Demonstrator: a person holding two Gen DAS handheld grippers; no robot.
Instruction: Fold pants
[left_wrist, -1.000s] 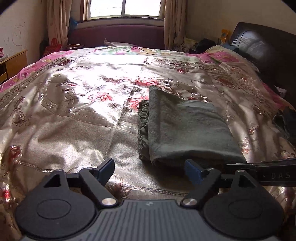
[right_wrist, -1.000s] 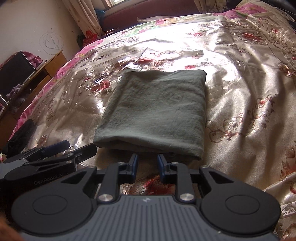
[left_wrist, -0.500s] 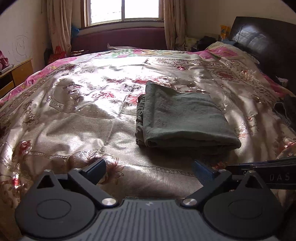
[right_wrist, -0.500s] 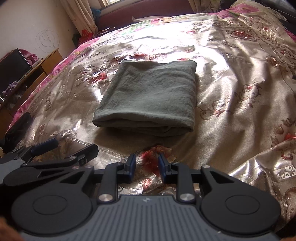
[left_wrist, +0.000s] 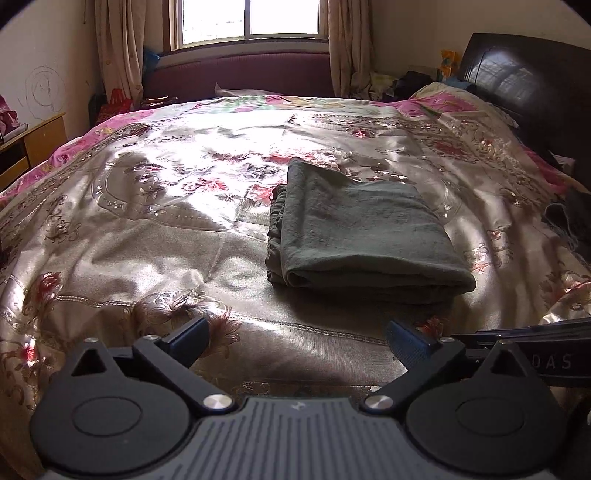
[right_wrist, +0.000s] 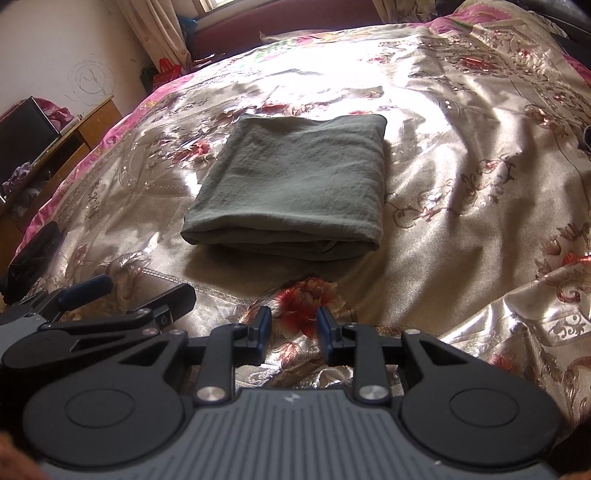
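Note:
The olive-green pants (left_wrist: 354, 236) lie folded into a neat rectangle on the floral satin bedspread (left_wrist: 155, 236), with stacked layer edges showing on their left side. In the right wrist view the same pants (right_wrist: 295, 184) lie flat ahead of me. My left gripper (left_wrist: 297, 338) hovers near the bed's front, its jaws wide apart and empty, well short of the pants. My right gripper (right_wrist: 291, 326) stands narrowly open over a red flower print with nothing between its fingers. The left gripper (right_wrist: 125, 293) also shows at the lower left of the right wrist view.
A dark headboard (left_wrist: 532, 92) rises at the right, with dark clothing (left_wrist: 569, 221) at the bed's right edge. A wooden cabinet (left_wrist: 33, 144) stands at the left wall. A maroon bench (left_wrist: 240, 77) and window lie beyond the bed. A black object (right_wrist: 33, 254) rests at the left bed edge.
Both grippers have drawn back from the pants toward the bed's front edge, so the pants look farther away. The pants have not moved, and the jaws' gaps look the same.

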